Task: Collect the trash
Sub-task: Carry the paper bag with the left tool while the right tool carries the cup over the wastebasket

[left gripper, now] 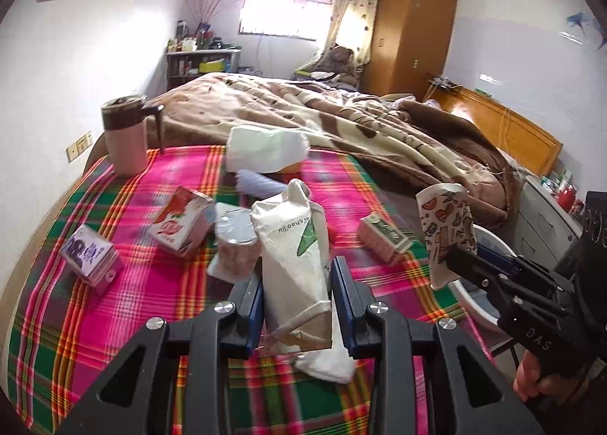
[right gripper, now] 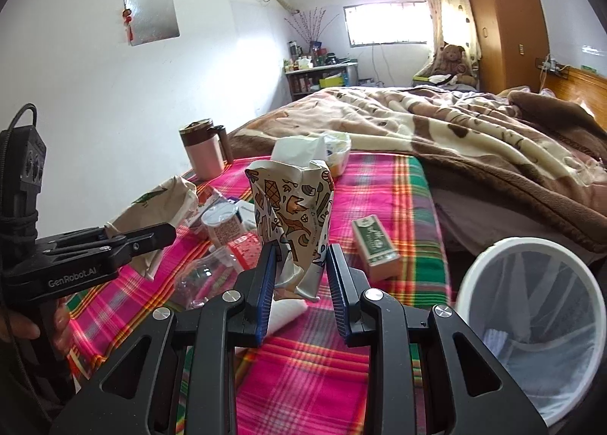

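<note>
Bin (right gripper: pixel 470 275) interior: right wrist only.

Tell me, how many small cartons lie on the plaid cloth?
3: purple carton at the left, red carton beside the plastic cup, green carton at the right. More may be hidden.

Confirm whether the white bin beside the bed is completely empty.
No, the white bin has a net liner with a whitish scrap lying at the bottom.

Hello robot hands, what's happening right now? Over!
Left gripper shut on white paper bag. Right gripper shut on patterned paper cup. White bin open beside bed, nothing in the way.
</note>
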### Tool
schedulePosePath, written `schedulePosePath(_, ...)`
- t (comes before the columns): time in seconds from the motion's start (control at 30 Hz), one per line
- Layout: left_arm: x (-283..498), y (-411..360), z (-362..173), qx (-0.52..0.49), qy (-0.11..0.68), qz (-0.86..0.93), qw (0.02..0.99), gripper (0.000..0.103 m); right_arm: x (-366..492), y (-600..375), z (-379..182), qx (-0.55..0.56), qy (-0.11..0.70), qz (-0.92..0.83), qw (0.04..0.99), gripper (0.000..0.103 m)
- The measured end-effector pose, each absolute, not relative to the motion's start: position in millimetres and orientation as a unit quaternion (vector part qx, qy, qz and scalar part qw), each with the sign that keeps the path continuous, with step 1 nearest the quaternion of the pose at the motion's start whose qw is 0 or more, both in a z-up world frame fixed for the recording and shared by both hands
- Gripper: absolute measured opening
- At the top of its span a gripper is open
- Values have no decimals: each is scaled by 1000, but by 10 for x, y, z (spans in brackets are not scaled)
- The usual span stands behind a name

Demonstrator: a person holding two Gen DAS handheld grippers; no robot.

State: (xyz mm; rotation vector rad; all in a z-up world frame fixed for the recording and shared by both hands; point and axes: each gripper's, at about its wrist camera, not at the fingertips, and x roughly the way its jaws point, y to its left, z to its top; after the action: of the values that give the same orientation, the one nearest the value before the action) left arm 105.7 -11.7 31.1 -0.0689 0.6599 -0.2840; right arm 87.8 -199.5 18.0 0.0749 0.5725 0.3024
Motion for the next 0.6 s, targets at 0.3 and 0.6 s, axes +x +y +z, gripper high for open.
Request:
schedulePosePath(0.3,1002,-704,397,-4,308,-195,931,34,697,-2423,253,49,271,93,957,28)
schedulePosePath(0.6,958,-1350,380,22,301,-242,922,35,590,-2859,265,60,268,28,961,28)
